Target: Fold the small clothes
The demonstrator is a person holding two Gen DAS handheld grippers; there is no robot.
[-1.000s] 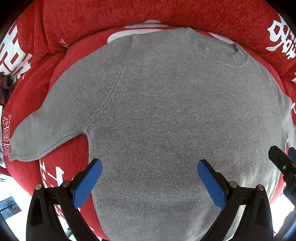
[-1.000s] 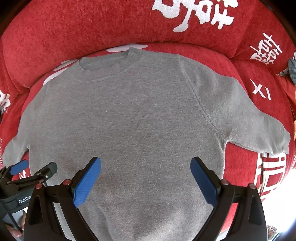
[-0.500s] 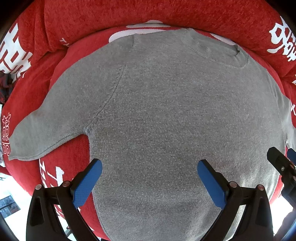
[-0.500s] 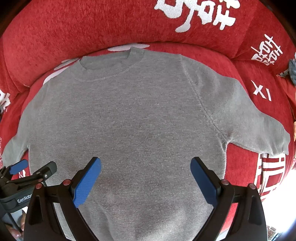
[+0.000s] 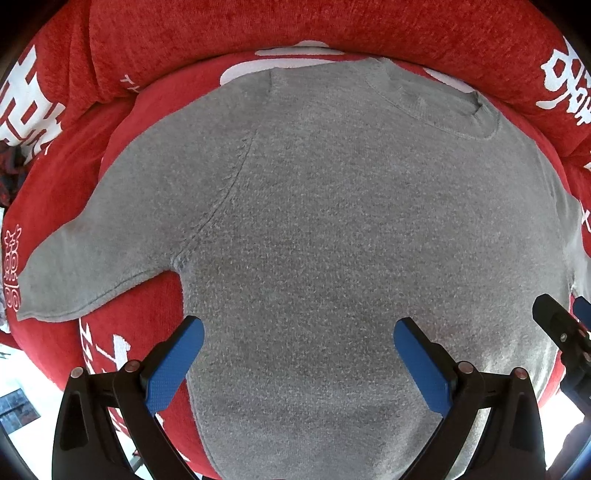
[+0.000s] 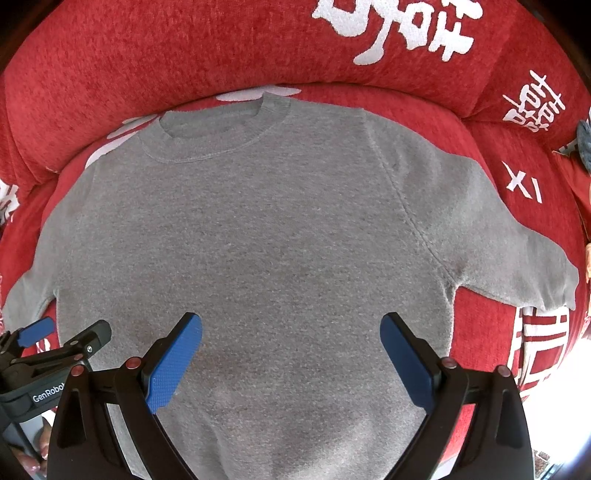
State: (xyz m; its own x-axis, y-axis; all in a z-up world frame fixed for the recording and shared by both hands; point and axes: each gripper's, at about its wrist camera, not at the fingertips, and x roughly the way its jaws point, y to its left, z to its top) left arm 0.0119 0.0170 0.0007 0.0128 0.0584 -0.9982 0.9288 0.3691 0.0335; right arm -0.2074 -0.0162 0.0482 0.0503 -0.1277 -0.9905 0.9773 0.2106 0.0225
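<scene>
A grey sweater [image 5: 332, 229] is lying flat, sleeves spread, on a red cushion [image 6: 184, 62] while the left gripper [image 5: 299, 354] and right gripper [image 6: 291, 350] are hovering above its lower body, jaws wide, holding nothing (a pinch catching only the top layer risks a crooked fold).

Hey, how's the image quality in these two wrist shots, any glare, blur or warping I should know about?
Left wrist view: sharp, evenly lit, though fisheye bulges the gray sweater and bends the red sofa; the lower-left corner is blown out white. Right wrist view: same barrel warp, crisp knit texture, overexposed glare at the lower-right edge.
</scene>
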